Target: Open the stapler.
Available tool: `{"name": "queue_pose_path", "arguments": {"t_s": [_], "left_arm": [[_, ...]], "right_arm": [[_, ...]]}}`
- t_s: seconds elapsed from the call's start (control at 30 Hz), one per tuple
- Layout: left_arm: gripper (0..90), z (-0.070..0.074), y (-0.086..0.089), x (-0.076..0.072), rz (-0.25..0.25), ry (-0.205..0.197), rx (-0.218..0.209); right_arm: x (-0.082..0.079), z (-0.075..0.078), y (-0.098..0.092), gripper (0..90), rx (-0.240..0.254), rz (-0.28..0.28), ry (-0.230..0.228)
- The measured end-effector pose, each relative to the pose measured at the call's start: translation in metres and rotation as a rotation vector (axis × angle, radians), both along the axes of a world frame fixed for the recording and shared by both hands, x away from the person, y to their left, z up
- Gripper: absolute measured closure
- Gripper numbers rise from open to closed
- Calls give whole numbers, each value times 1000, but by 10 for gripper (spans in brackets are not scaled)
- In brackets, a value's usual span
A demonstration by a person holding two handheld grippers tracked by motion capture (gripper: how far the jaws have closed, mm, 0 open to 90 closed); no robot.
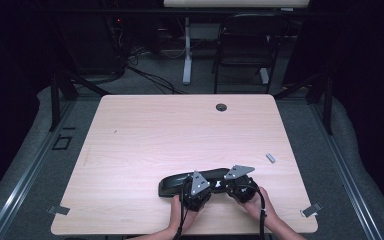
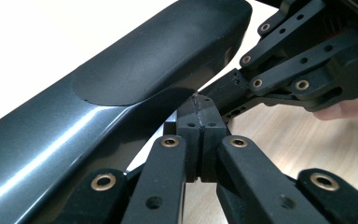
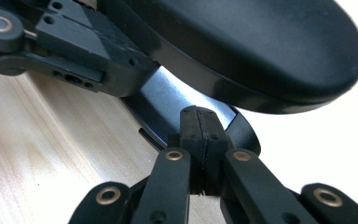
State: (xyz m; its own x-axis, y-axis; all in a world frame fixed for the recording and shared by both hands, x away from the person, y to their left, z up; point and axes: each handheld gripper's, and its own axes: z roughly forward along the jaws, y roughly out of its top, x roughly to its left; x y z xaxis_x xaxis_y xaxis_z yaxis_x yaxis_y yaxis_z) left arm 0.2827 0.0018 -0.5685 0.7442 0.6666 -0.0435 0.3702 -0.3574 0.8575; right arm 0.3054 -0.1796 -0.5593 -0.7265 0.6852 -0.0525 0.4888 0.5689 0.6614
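A small grey piece (image 1: 270, 158) lies well right of my hands, a round grommet hole (image 1: 221, 107) at the wooden table's (image 1: 145, 135) far edge. My left gripper (image 1: 196, 186) and right gripper (image 1: 235, 181) cover the near side of the long, glossy black case (image 1: 180, 182), near the table's near edge. Both pairs of jaws are clenched together at its rim; I cannot tell whether they pinch anything.

Both forearms entered from bottom edge, hands side by side, close together. Left tongs (image 1: 196, 186) had jaws pressed together (pads meeting flush in left gripper view). Right tongs (image 1: 238, 181) likewise closed, tips angled toward left tongs, nearly touching them.
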Motion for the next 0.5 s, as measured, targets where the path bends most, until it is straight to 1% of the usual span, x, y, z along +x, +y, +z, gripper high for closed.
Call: {"name": "queue_pose_path", "arguments": {"t_s": [0.03,0.07,0.2,0.27,0.33,0.37,0.4,0.47,0.5], "left_arm": [[900,0,-1,0,6,1,1],[900,-1,-1,0,8,0,3],[900,-1,-2,-1,21,-9,5],[900,-1,-2,-1,26,-10,1],[900,0,-2,-2,28,-17,6],[900,1,-2,-3,25,-20,18],[900,0,-3,-3,27,-24,14],[900,0,-3,-3,26,-24,16],[900,1,-3,-2,24,-21,23]], "right_arm": [[0,0,0,900,-13,2,-3],[0,0,0,900,-4,-3,-1],[0,1,0,900,-5,-3,6],[1,0,0,900,3,-4,10],[2,1,-1,900,5,-9,21],[2,1,-1,900,5,-9,21],[2,0,-1,900,16,-12,25],[2,1,-1,900,6,-9,25],[2,0,-1,900,18,-9,26]]}}
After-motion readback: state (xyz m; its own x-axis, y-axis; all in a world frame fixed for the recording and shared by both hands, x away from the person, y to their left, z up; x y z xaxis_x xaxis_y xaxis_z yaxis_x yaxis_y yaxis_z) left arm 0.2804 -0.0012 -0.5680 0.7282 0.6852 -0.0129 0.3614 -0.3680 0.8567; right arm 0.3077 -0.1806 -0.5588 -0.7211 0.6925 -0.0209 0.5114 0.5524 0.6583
